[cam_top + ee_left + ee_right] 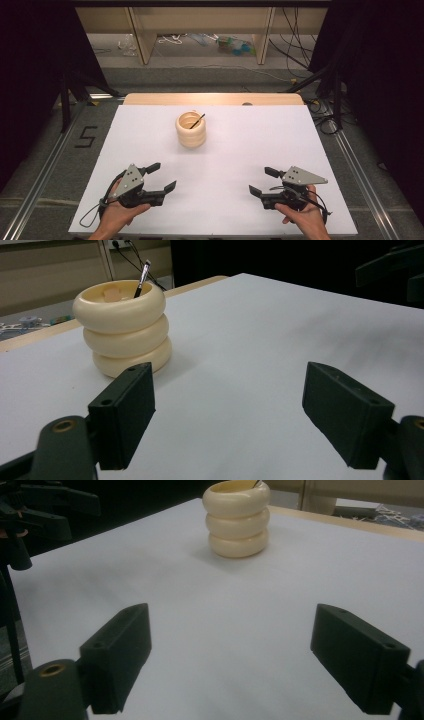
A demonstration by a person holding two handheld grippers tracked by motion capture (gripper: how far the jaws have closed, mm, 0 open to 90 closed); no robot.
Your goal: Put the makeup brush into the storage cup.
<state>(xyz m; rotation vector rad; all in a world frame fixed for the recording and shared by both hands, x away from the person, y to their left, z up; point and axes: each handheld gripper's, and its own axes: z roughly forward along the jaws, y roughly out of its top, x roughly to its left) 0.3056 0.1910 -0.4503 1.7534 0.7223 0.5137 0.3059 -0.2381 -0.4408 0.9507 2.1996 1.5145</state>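
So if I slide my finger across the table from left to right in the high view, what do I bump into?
left gripper → cream ringed pot with a thin brush standing in it → right gripper

One holder [190,130] stands on the table [250,150], built of three stacked cream rings. One brush [197,121] leans inside the holder. Two grippers sit nearer the person than the holder: the left gripper [164,177] and the right gripper [263,180], each with two black jaws, four jaws in all, and one grey plate on top of each. Two hands hold them, one apiece. One table, with one white sheet over it, bears the holder.
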